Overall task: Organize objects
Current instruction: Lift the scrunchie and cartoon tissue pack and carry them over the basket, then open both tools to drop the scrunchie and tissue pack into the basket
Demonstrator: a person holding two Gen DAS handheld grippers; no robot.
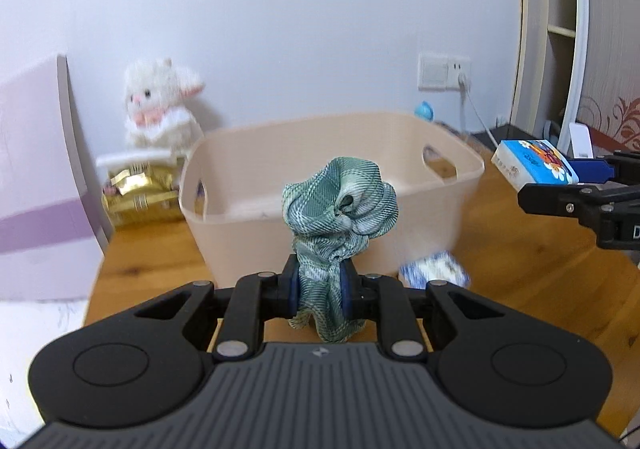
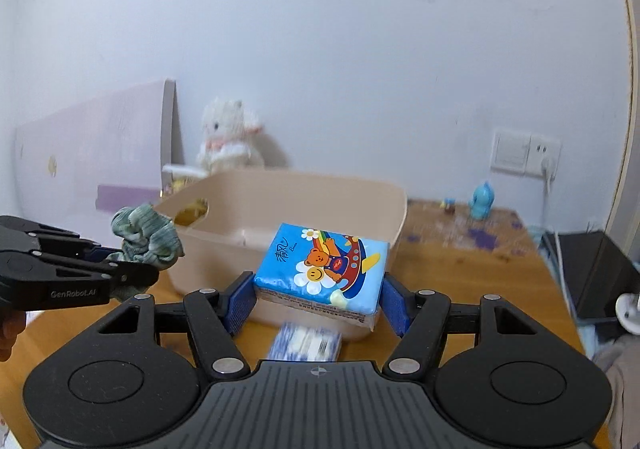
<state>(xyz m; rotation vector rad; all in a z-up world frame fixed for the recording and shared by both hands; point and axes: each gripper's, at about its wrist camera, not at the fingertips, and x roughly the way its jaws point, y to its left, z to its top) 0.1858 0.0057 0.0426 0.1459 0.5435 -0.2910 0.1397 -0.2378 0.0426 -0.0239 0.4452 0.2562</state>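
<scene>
My left gripper (image 1: 320, 291) is shut on a green plaid scrunchie (image 1: 340, 201) and holds it above the table, in front of a beige plastic basket (image 1: 400, 125). It also shows in the right wrist view (image 2: 146, 235). My right gripper (image 2: 318, 299) is shut on a blue tissue pack with a cartoon bear (image 2: 324, 269), held at the basket's (image 2: 320, 189) near right side. In the left wrist view that pack (image 1: 534, 167) hangs right of the basket. A small blue-and-white packet (image 1: 436, 273) lies on the wooden table by the basket's front; it also shows in the right wrist view (image 2: 306, 343).
A white plush toy (image 1: 160, 105) sits on gold packets (image 1: 138, 191) behind the basket at left. A pink-purple board (image 1: 36, 177) stands at far left. A small blue figurine (image 2: 482, 201) and a wall socket with cable (image 2: 524, 153) are at back right. Dark boxes (image 2: 592, 273) line the right edge.
</scene>
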